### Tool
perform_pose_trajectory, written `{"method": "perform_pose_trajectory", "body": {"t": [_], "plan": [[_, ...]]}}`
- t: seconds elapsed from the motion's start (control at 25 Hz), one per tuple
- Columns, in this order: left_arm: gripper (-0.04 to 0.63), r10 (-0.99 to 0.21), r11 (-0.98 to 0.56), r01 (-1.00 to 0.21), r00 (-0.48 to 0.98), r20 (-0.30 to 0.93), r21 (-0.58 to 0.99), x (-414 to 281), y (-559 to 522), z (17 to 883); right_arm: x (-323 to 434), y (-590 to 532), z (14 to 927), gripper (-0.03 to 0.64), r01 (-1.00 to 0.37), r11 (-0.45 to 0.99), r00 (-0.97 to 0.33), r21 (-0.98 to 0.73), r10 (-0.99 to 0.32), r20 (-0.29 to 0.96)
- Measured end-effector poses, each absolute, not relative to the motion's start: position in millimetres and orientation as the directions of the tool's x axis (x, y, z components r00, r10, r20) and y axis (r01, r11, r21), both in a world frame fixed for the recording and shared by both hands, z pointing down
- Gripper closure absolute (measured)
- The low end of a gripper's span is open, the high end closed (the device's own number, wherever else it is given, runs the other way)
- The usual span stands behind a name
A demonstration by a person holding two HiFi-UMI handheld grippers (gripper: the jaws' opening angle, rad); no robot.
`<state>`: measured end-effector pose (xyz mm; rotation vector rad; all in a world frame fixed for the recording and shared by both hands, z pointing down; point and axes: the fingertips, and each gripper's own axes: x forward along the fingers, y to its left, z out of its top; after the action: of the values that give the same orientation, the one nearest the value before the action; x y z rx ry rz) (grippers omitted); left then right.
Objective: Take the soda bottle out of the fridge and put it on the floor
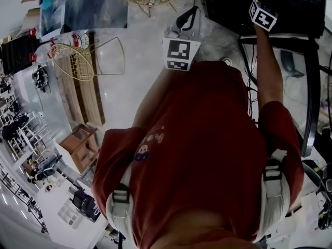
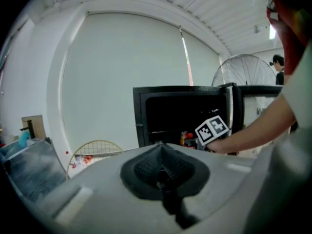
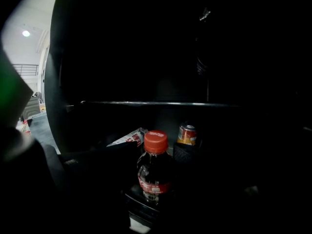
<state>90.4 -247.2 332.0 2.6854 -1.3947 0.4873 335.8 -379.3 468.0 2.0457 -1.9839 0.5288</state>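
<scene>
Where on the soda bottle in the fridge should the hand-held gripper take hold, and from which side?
Grip the bottle on its round body at the label, below the red cap, coming level from the front: it stands upright, with a can behind.

Orange can point(image 3: 187, 133); yellow wire basket point(image 2: 97, 151); round fan point(image 2: 246, 71)

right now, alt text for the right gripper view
A red-capped soda bottle stands upright inside the dark fridge, between the open jaws. A can sits behind it to the right, below a shelf.
</scene>
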Motion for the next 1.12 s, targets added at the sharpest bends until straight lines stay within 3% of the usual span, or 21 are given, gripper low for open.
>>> {"method": "perform_pose_trajectory", "body": {"t": [0.16,0.32,1.12], "plan": [[0.595,-0.783,-0.583,-0.809,0.535,0.316,-0.074,83.4,-244.7,333.1,335.5,-377.5,468.2,0.402,-0.994,-0.077,0.039,-0.077,-0.909,0.416],[0.595,-0.782,-0.584,-0.809,0.538,0.313,-0.069,85.9,-242.6,330.4,338.0,-375.4,460.2,0.465,-0.995,-0.085,0.056,-0.053,-0.912,0.406],[0.595,-0.774,-0.596,-0.802,0.562,0.292,-0.035,88.2,-232.1,329.5,313.8,-322.6,449.1,0.48,-0.999,-0.031,0.013,-0.04,-0.916,0.4]]}}
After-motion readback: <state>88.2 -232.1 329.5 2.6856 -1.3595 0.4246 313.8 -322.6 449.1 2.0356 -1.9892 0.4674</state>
